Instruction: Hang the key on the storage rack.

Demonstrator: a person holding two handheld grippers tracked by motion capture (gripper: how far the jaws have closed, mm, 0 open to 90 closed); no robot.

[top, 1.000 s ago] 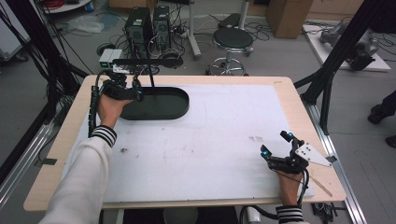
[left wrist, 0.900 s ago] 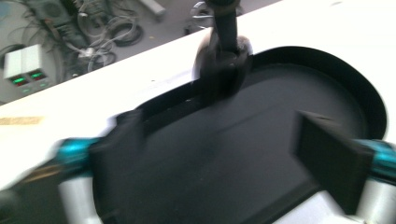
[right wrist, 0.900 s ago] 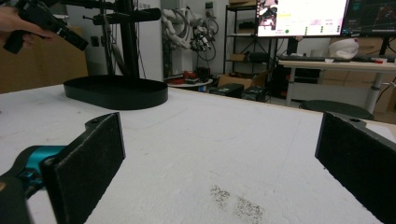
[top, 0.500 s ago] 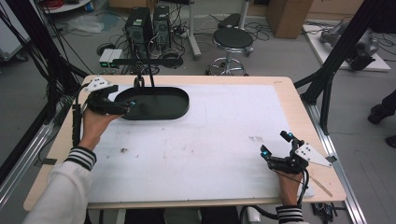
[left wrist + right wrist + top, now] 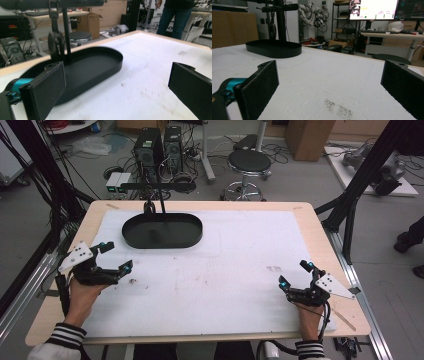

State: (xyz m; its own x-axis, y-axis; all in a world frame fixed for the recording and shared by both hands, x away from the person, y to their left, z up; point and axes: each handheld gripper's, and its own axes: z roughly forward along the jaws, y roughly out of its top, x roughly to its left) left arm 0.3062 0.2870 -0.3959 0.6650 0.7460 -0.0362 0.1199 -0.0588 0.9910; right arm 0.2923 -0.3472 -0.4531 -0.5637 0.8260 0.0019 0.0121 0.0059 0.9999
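we see a white-covered worktop [image 5: 240, 270] from above, with a person's two hands coming in at the near edge. the left gripper [image 5: 116, 256] sits at the near left, its jaws spread wide with nothing between them; they have just been opening. the right gripper [image 5: 295, 279] rests at the near right, its jaws also wide apart and empty. the thing nearest the left gripper is a black oval tray [image 5: 162, 231] at the far left of the worktop, well apart from both grippers. a thin black stand [image 5: 65, 32] rises from the tray's far end, and a small dark disc [image 5: 55, 46] hangs from its crossbar. we judge that the item now hangs freely and the left hand is pulling clear. to do this well, we would keep the open jaws low and away from the stand, so nothing swings, and settle the gripper gently near the worktop's edge.
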